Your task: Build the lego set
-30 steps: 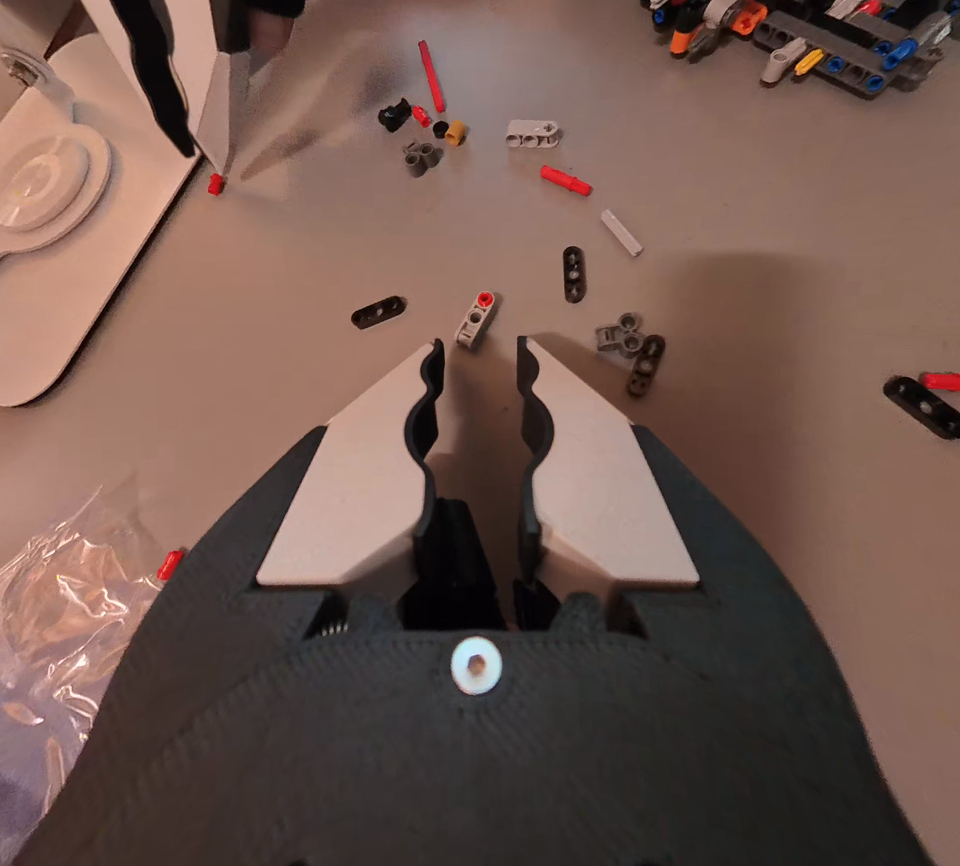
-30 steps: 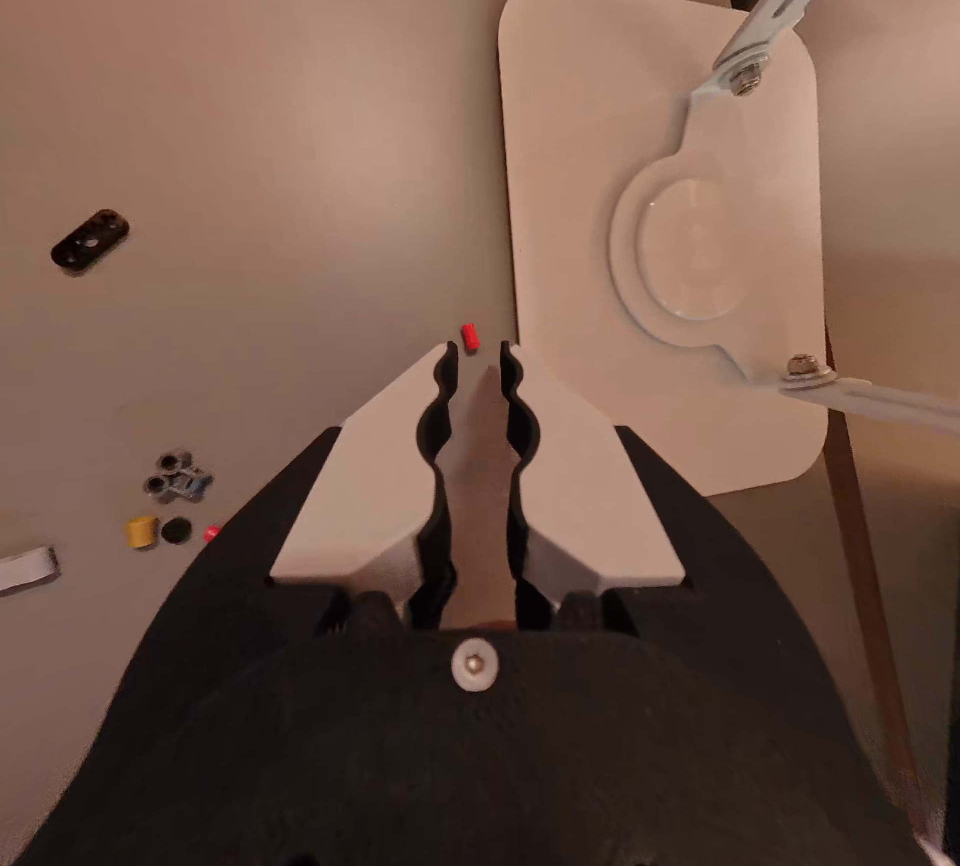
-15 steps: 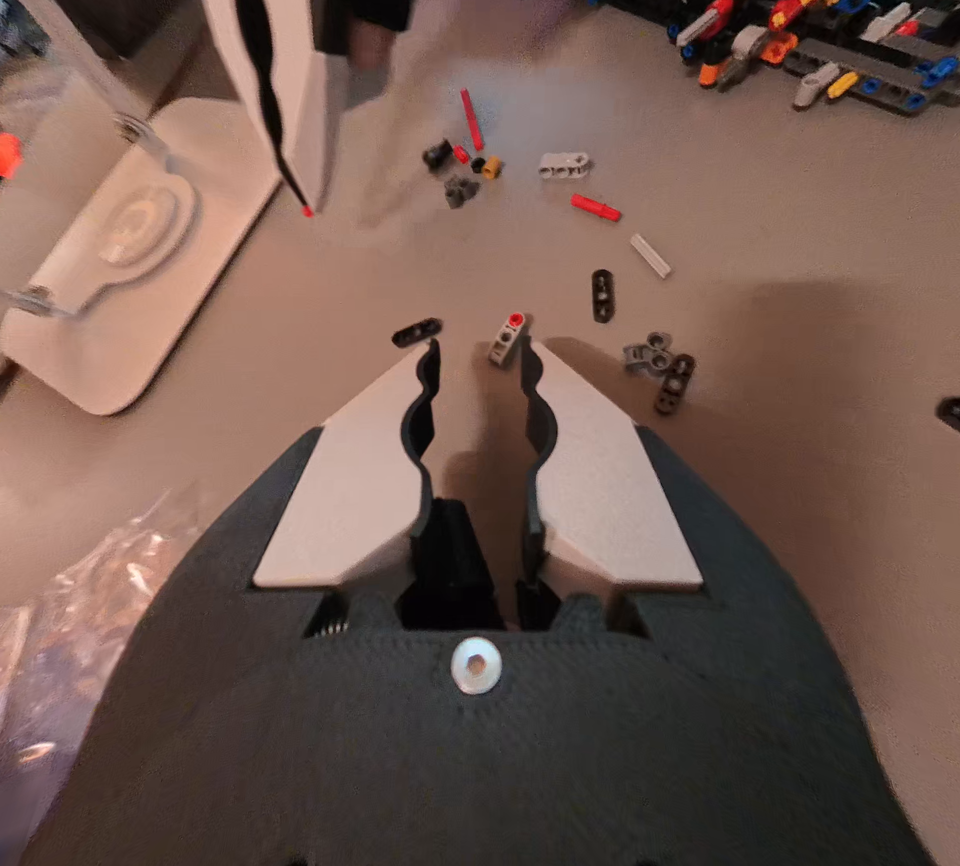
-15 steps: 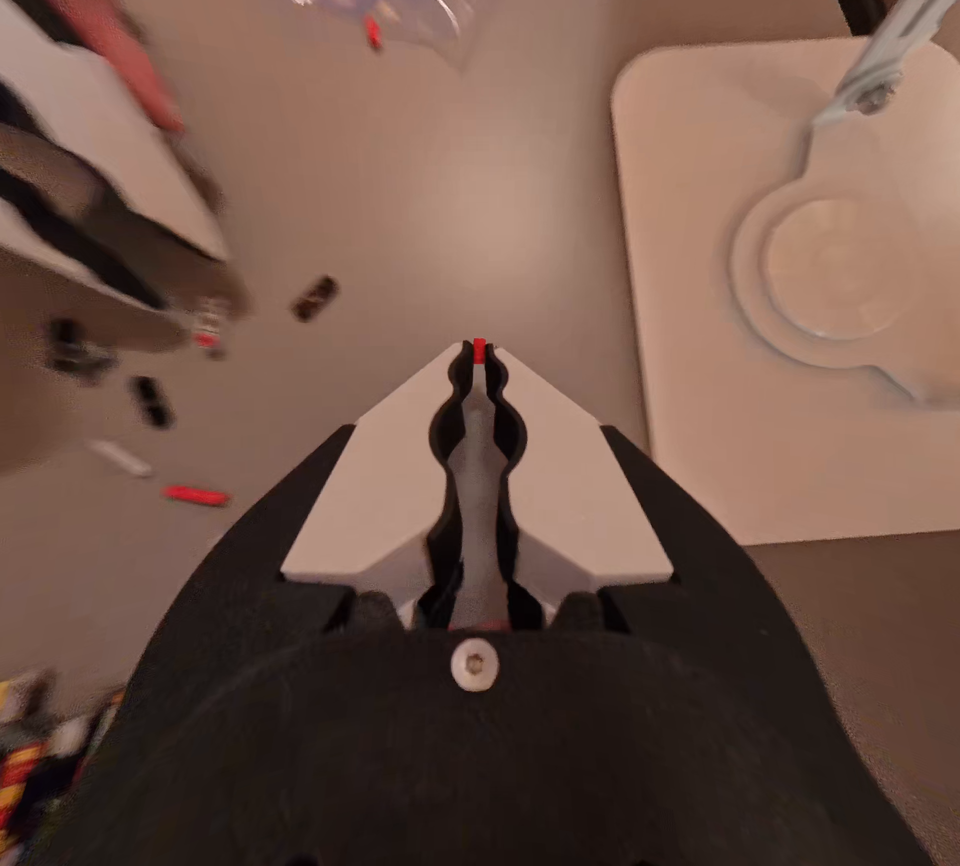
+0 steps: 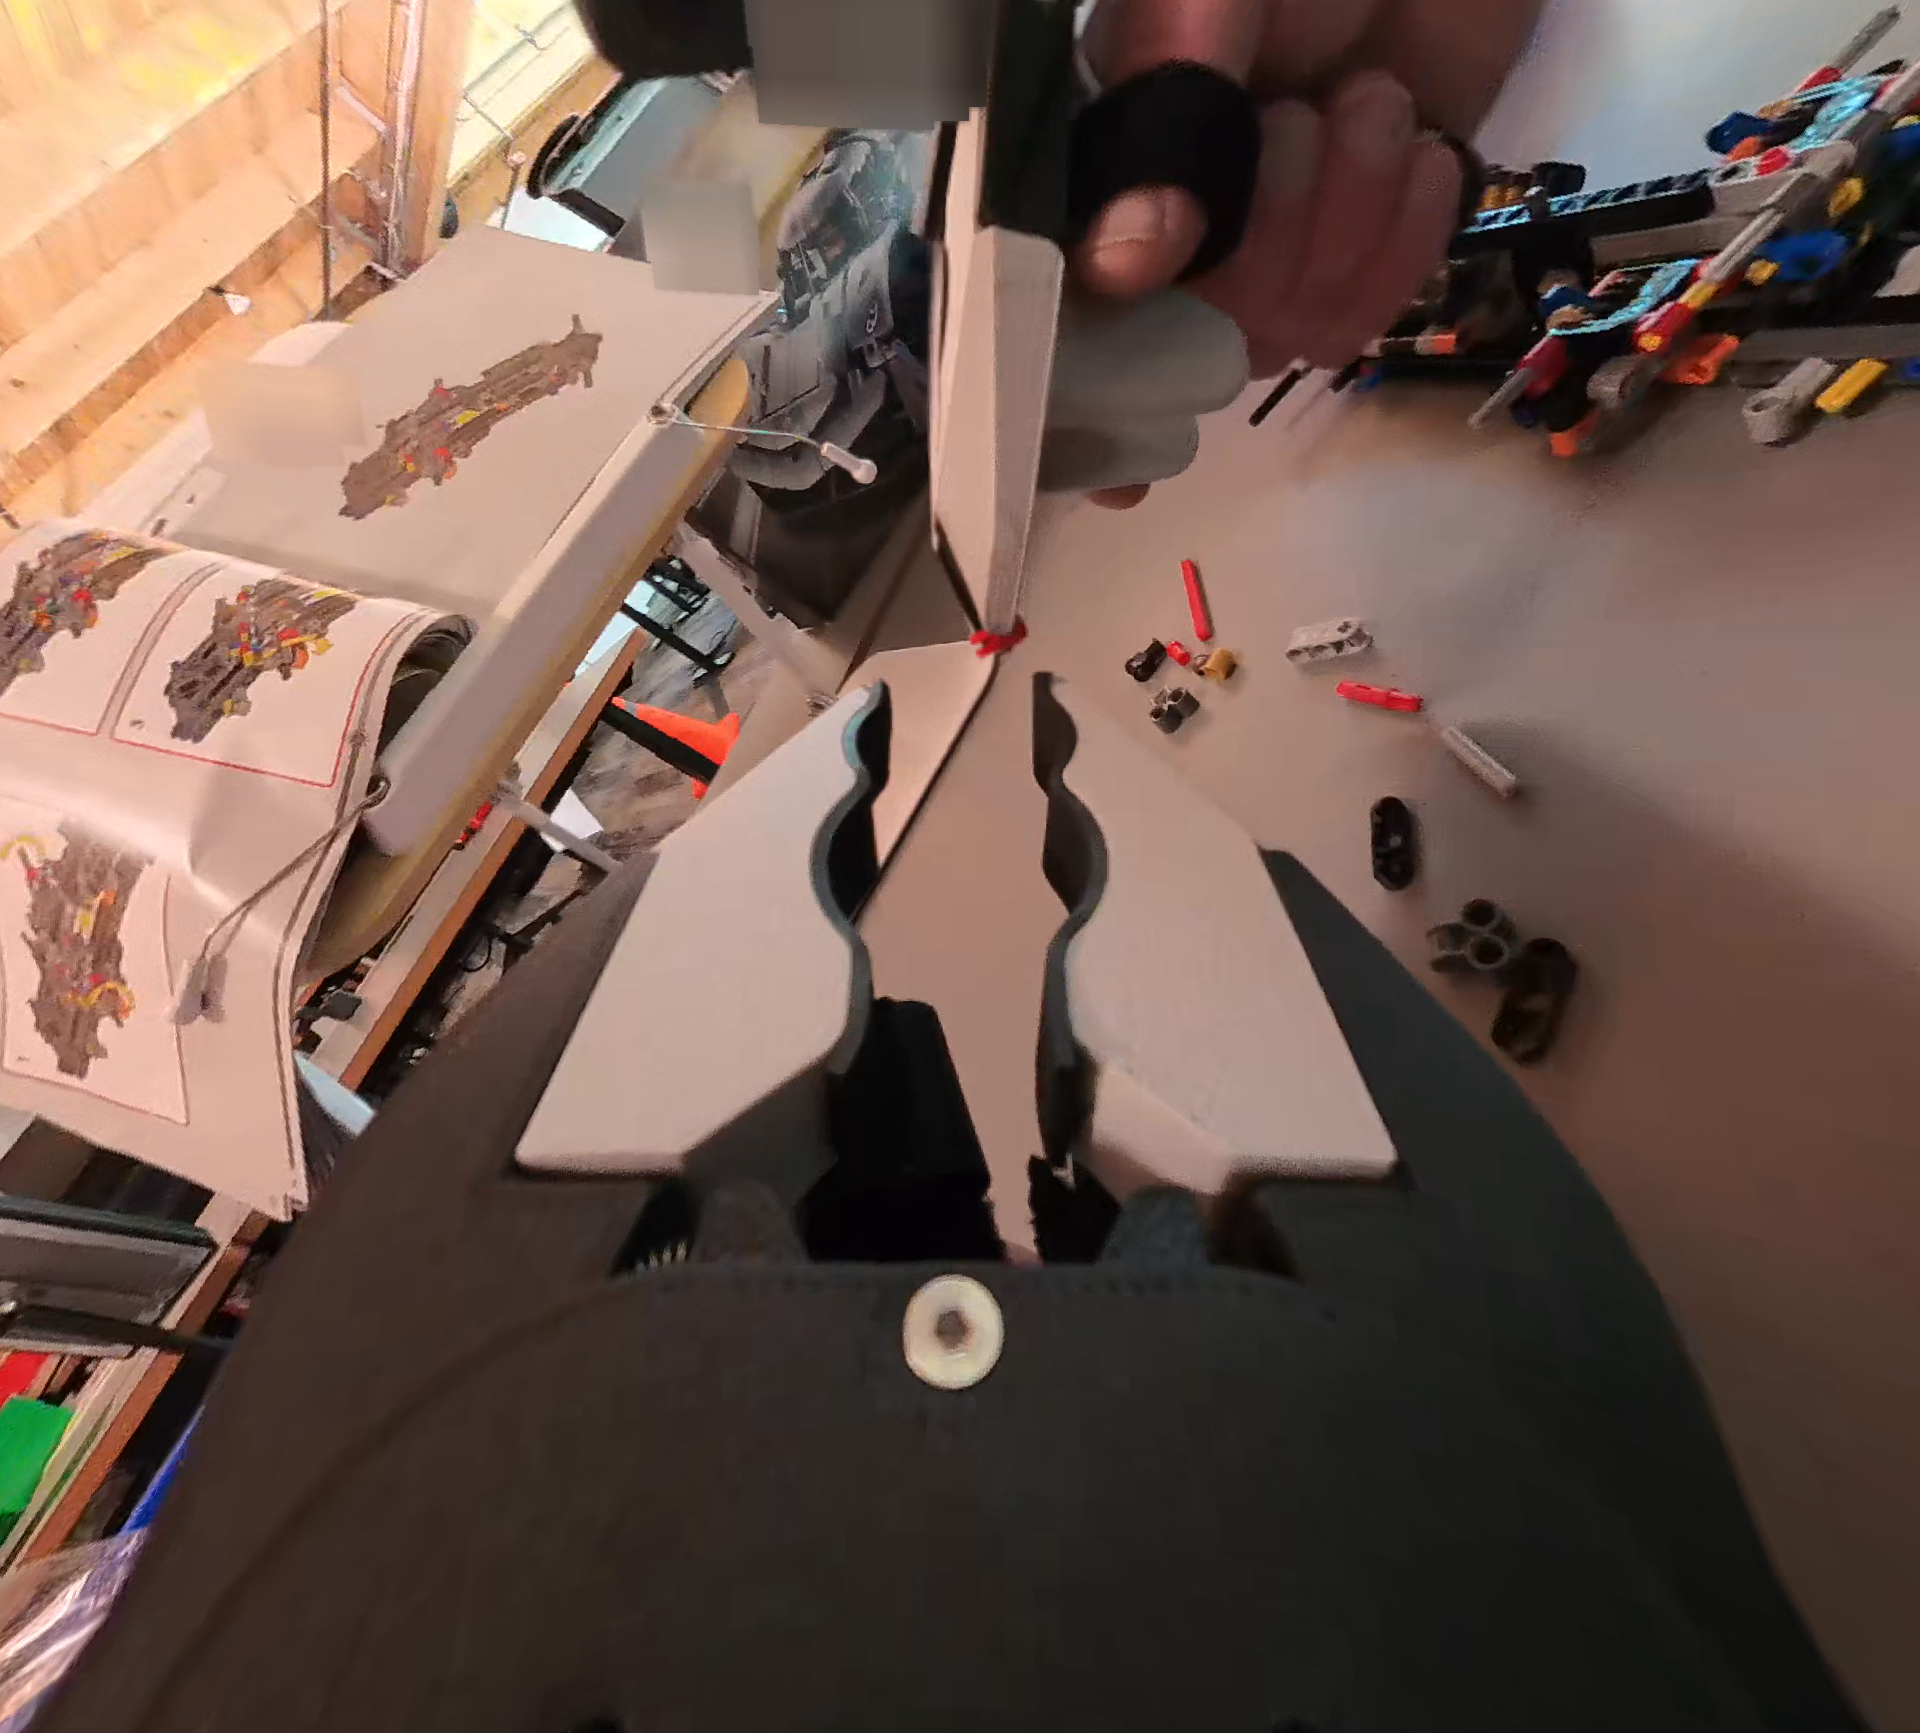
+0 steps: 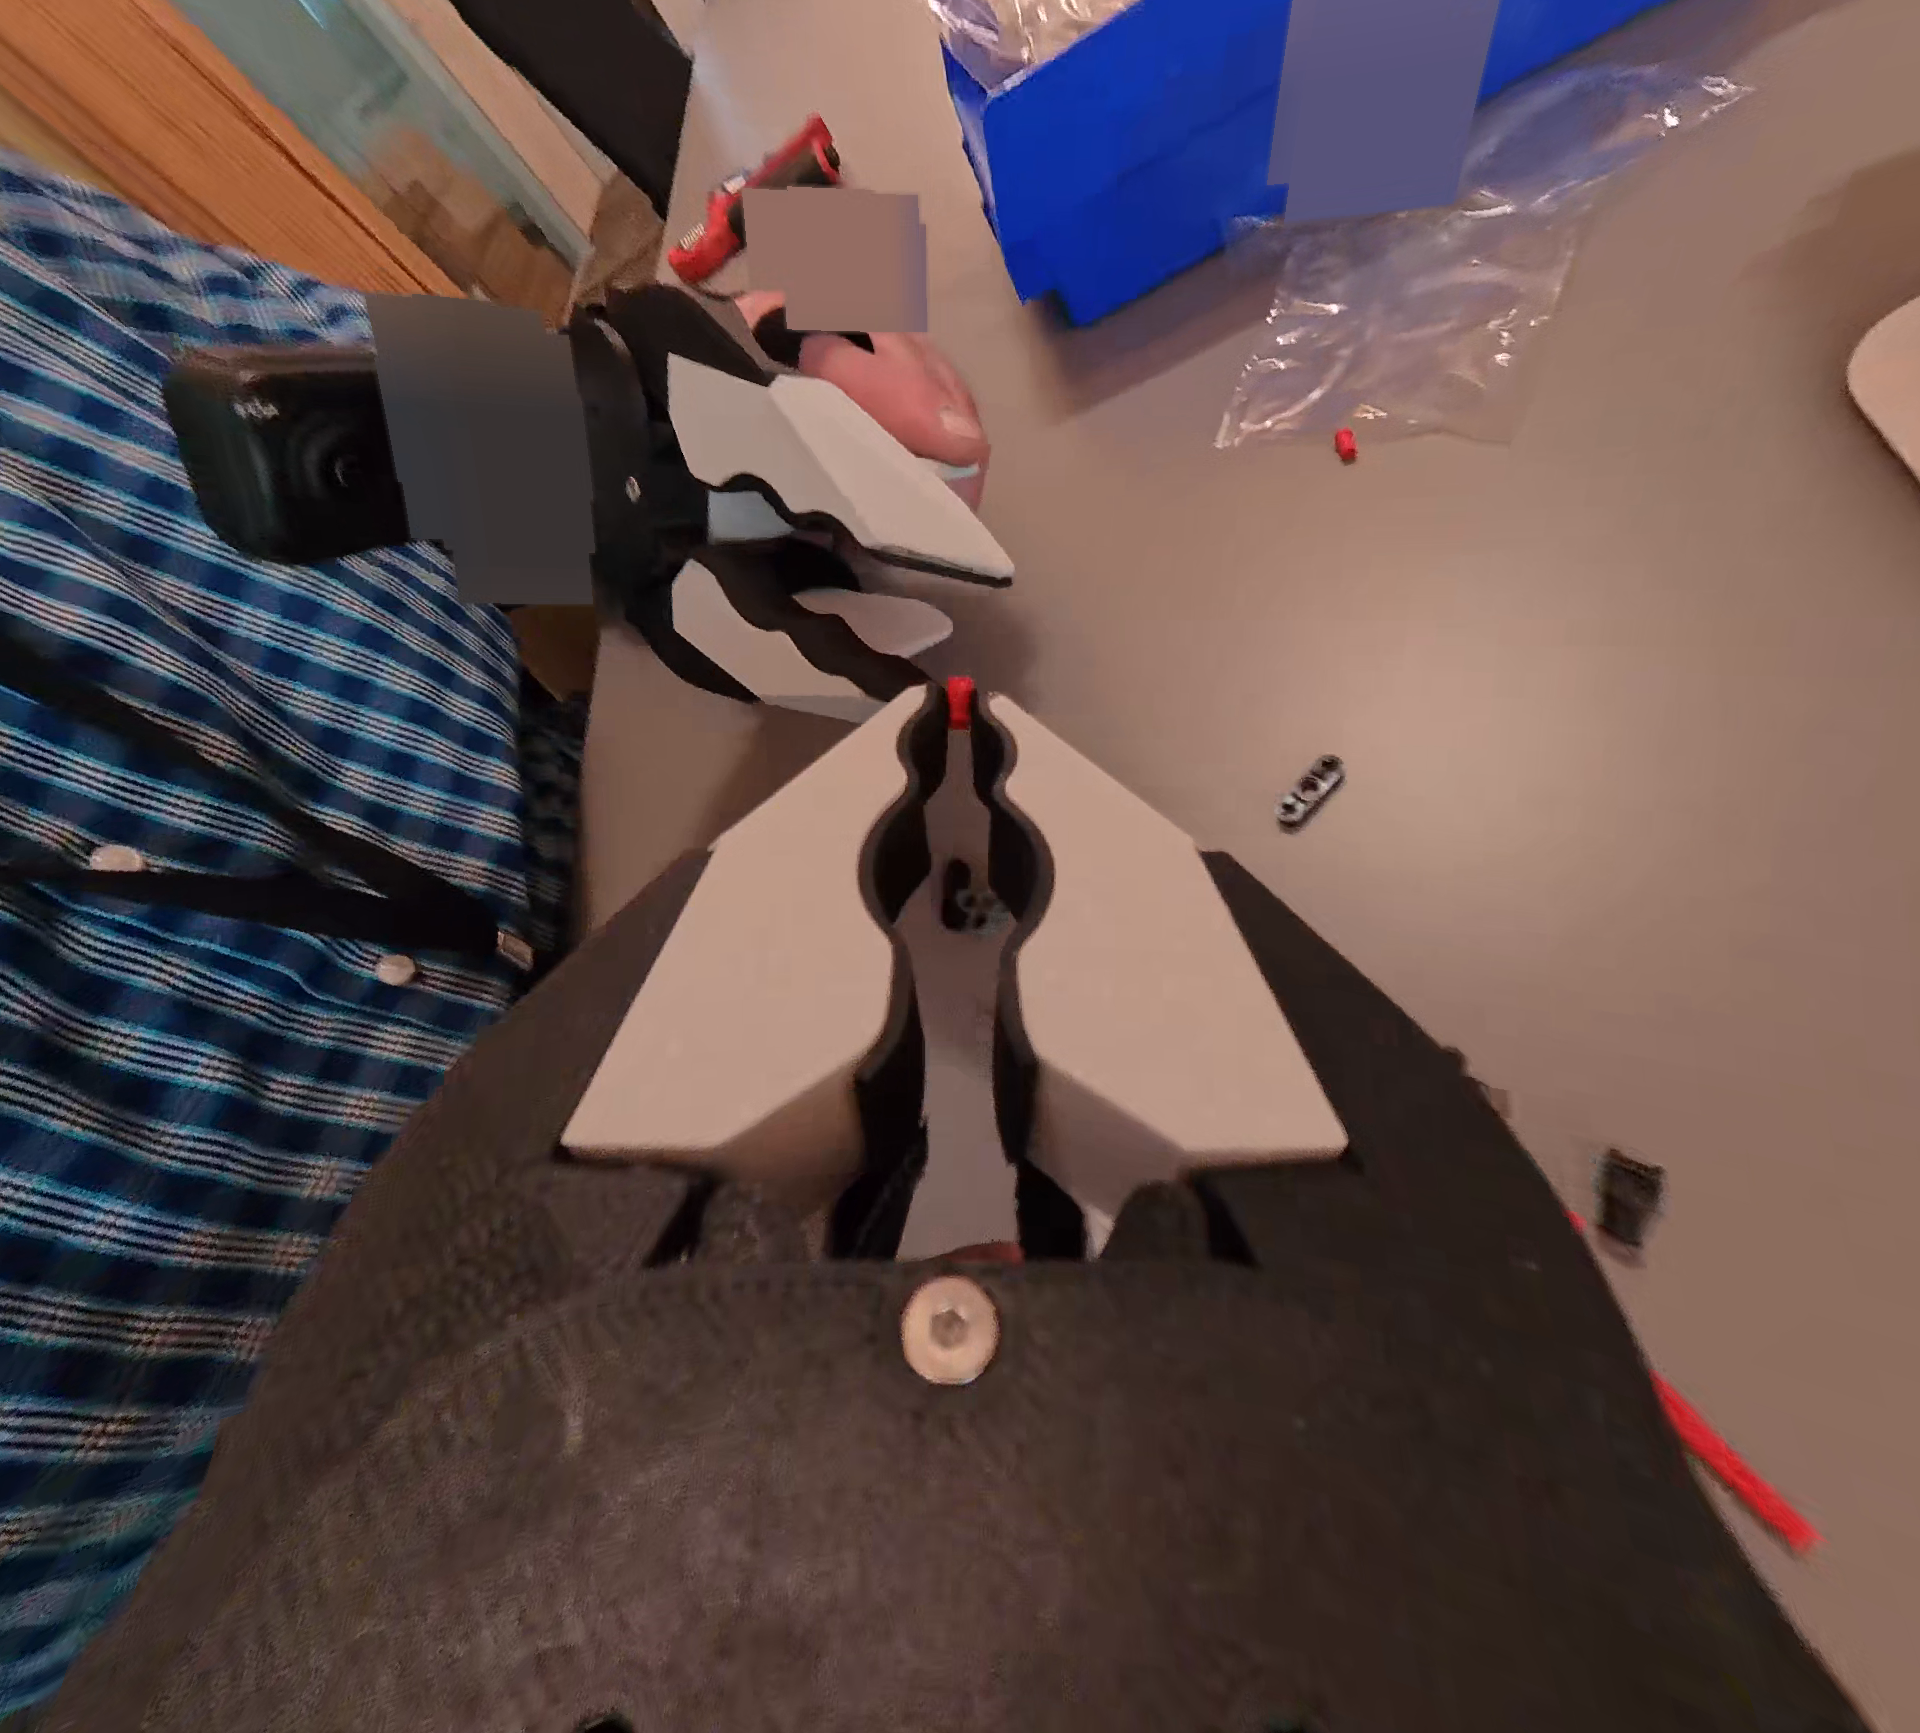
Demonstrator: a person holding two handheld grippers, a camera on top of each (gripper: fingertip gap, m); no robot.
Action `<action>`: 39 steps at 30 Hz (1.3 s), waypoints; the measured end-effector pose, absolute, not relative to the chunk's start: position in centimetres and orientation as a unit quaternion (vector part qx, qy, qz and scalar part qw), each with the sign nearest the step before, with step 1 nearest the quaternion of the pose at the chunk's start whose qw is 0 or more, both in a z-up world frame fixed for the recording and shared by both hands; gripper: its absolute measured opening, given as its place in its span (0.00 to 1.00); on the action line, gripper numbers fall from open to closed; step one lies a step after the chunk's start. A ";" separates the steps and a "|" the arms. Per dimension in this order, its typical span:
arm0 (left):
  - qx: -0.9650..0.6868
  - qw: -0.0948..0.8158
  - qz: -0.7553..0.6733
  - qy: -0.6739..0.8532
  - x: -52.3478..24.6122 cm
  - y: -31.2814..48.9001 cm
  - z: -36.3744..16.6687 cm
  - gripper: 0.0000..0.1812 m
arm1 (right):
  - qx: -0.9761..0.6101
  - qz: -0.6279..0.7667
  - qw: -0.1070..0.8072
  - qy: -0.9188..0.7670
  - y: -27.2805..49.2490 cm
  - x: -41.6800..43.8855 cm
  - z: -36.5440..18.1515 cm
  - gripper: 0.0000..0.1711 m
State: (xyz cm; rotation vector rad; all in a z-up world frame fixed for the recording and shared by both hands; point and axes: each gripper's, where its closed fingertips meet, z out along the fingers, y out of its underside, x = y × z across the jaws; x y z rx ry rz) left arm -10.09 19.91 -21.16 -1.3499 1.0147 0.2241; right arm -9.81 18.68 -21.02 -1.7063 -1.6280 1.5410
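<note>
My right gripper point(image 6: 958, 696) is shut on a small red pin point(image 6: 958, 704), pinched at the very fingertips. In the left wrist view it comes down from above point(image 5: 995, 618) with the red pin point(image 5: 997, 637) just beyond my left gripper's tips. My left gripper point(image 5: 961, 696) is open and empty, raised above the table; it also shows in the right wrist view point(image 6: 966, 608), facing the pin. The partly built model point(image 5: 1662, 312) lies at the far right of the table.
Loose pieces lie on the grey table: a red axle point(image 5: 1195, 597), a grey connector point(image 5: 1330, 641), black beams point(image 5: 1392, 836) point(image 6: 1309, 790). An instruction booklet point(image 5: 208, 644) stands at the left. A blue bin point(image 6: 1195, 125), plastic bags point(image 6: 1403, 333) and another red pin point(image 6: 1347, 444) lie farther off. Less than 4 cm separates the two grippers' tips. Left tips and right tips are each some 15 cm from the partly built model point(image 5: 1662, 312).
My right gripper shut on the red pin, lifted it off the table and carried it toward my left gripper. My left gripper rose and tilted up, still open.
</note>
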 end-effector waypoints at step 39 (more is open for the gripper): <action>-0.534 0.705 0.103 0.455 -8.5 18.2 -19.1 0.04 | -0.622 0.584 0.188 -0.486 17.4 -9.3 -18.9 0.01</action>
